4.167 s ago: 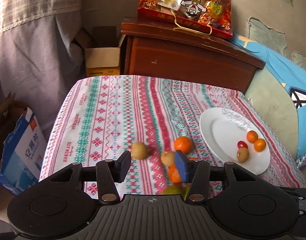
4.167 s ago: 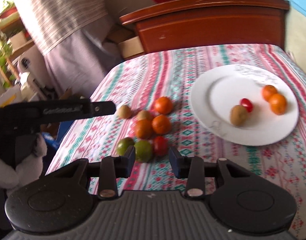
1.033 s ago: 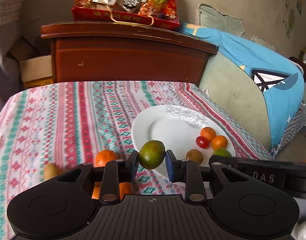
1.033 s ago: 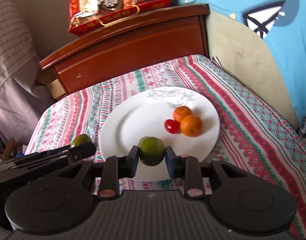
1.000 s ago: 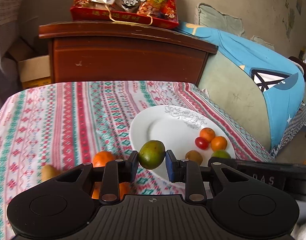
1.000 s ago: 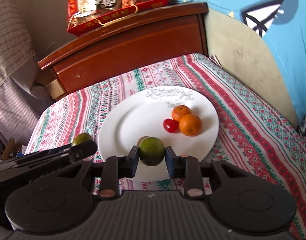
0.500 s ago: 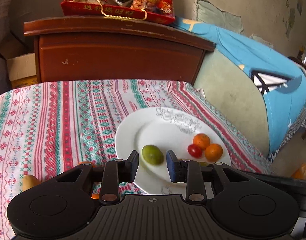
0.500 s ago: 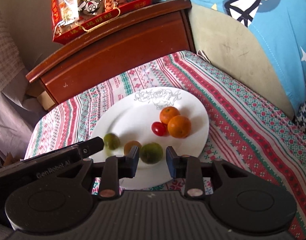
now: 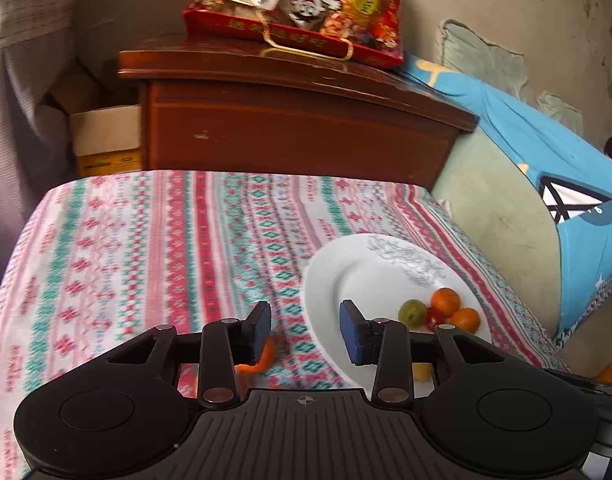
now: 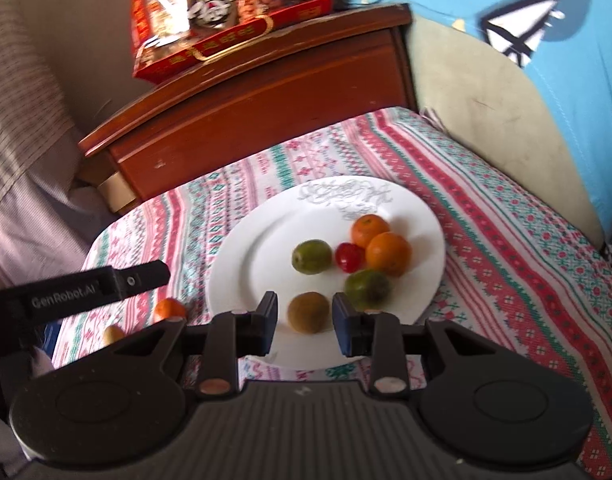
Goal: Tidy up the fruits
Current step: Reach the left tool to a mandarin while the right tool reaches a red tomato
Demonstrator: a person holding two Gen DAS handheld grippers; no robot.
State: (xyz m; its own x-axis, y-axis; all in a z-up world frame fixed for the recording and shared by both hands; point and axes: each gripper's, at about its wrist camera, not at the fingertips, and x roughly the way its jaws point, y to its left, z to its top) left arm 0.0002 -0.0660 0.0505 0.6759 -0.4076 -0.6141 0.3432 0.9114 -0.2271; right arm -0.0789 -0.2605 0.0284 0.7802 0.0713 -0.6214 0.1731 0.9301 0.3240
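A white plate (image 10: 250, 264) on the patterned tablecloth holds two oranges (image 10: 387, 252), a red tomato (image 10: 349, 257), two green fruits (image 10: 311, 256) and a brown kiwi (image 10: 308, 312). My right gripper (image 10: 305, 326) is open and empty, just in front of the kiwi at the plate's near rim. My left gripper (image 9: 305, 330) is open and empty over the cloth, left of the plate (image 9: 346, 276). An orange (image 9: 262, 360) shows partly behind its left finger. Another orange (image 10: 169, 309) and a kiwi (image 10: 113, 334) lie on the cloth left of the plate.
A dark wooden cabinet (image 9: 290, 128) with a red snack bag (image 9: 298, 8) stands behind the table. A cardboard box (image 9: 104, 140) sits to its left. A blue and beige cushion (image 10: 526, 80) lies to the right of the table.
Both grippers let go of their green fruits onto the plate and opened wider. Both have pulled back; the left one has swung left, away from the plate.
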